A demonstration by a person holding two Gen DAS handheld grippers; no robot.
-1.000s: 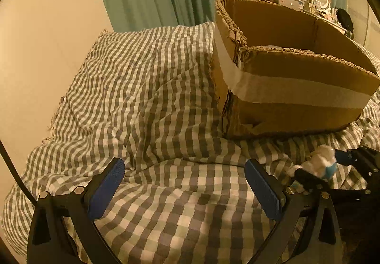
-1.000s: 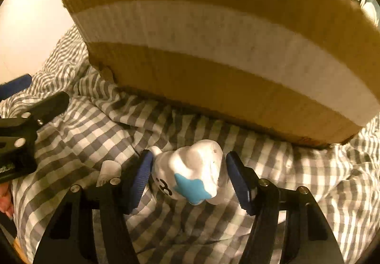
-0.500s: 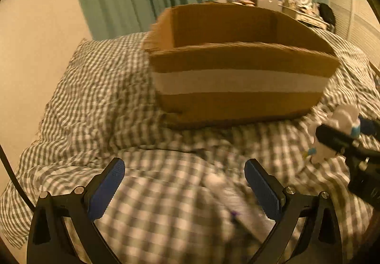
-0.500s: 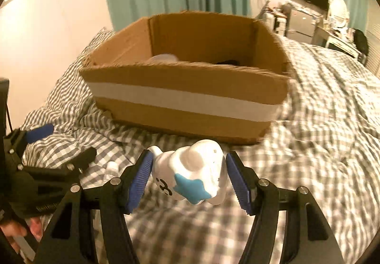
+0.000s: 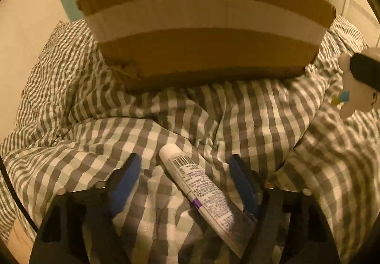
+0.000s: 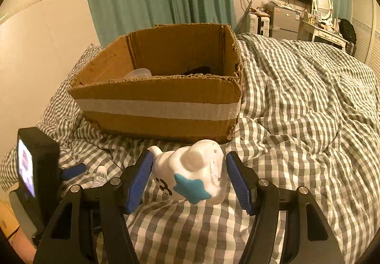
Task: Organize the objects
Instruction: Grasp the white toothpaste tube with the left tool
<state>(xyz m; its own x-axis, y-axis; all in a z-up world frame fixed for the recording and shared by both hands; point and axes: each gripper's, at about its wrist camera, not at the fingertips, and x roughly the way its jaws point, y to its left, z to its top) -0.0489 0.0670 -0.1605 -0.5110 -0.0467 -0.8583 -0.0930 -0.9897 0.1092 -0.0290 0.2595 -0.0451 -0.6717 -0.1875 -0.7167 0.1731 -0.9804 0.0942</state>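
White squeeze tube [image 5: 201, 195] with printed label and purple band is lying on the grey-and-white checked bedspread [image 5: 273, 116], between the closing pads of the left claw [image 5: 185, 185], not yet pinched. Right claw [image 6: 187, 176] is pinching a white plastic toy with a blue star [image 6: 190, 173], near the taped brown cardboard box [image 6: 159, 107].

One cardboard box [image 6: 156, 107] sits on the bed [image 6: 308, 121], near its left edge. One white toy figure [image 6: 192, 176] with one blue star is there, and one white tube [image 5: 201, 195] lies on the checked cover. Inside the box show two things, one pale [image 6: 139, 73] and one dark [image 6: 197, 70]; what they are cannot be told. Two hand-held grippers are in view, the left [image 5: 182, 183] and the right [image 6: 187, 178].
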